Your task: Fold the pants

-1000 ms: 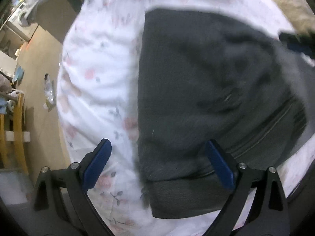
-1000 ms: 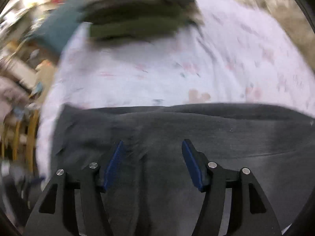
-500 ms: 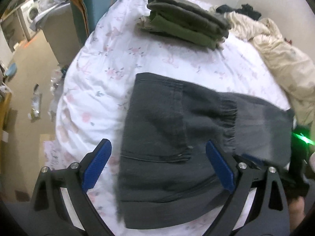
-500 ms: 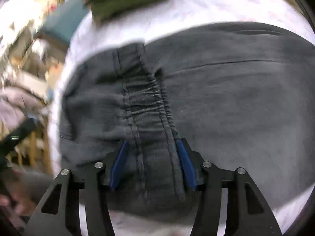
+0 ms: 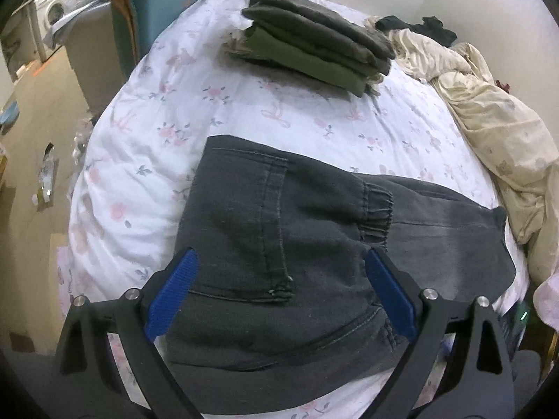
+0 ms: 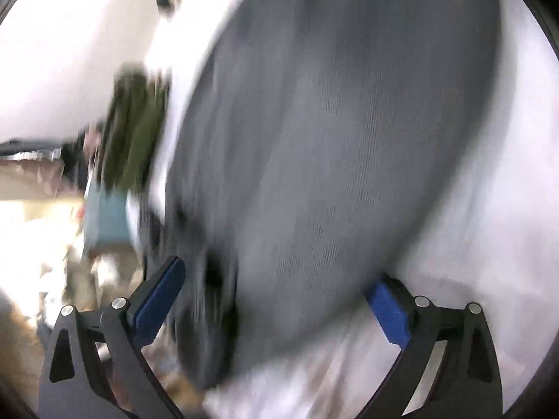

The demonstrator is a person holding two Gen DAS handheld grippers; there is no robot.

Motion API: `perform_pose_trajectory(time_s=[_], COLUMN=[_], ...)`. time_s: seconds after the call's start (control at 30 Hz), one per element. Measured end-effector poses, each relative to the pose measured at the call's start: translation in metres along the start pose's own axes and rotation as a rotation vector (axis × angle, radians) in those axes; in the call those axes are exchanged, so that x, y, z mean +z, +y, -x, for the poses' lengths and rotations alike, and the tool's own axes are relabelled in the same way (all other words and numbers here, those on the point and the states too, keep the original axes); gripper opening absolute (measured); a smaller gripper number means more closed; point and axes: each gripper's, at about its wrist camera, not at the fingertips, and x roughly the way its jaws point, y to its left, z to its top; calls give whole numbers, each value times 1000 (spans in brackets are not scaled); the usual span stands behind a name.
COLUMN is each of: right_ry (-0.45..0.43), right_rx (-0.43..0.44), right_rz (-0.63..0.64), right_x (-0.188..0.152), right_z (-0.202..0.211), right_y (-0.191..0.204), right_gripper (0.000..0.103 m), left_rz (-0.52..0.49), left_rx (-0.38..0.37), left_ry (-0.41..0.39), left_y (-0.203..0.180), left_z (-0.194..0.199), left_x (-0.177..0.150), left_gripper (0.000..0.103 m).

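Dark grey pants (image 5: 279, 244) lie folded on the floral white bed sheet (image 5: 216, 111), the elastic cuff (image 5: 377, 216) resting on top near the middle. My left gripper (image 5: 281, 291) is open and empty, raised above the near part of the pants. In the right wrist view the picture is motion-blurred: the grey pants (image 6: 332, 139) fill the middle, and my right gripper (image 6: 276, 300) is open and empty above them.
A stack of folded olive-green garments (image 5: 314, 42) sits at the far side of the bed, also visible in the right wrist view (image 6: 136, 132). A crumpled cream blanket (image 5: 489, 111) lies at the right. A teal cabinet (image 5: 164, 10) and the floor (image 5: 31, 174) are at the left.
My right gripper was shut on the pants' cuff half a second ago; now it is open and swinging away. My left gripper has lifted back, open throughout.
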Motion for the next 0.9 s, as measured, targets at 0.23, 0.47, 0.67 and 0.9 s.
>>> perform_pose_trajectory(time_s=[0.23,0.47,0.67,0.9], right_ry=[-262,-449,-564,-663], right_rx=[-61,-166,-207,-211], right_rz=[-154,-213,-288,-88], right_x=[141,198,228,213], right_z=[50,85,109,134], right_y=[-61,-88,-109,-71], right_gripper=[68,40,34,8], left_rz=[22,-15,-43,-43], left_rx=[27,41,61,58], left_ry=[14,9,30,21], left_y=[16,12,10,8], left_z=[-5,-9,-18,-16], left_x=[-1,-2,-4,-3], left_gripper=[94,93,93,93])
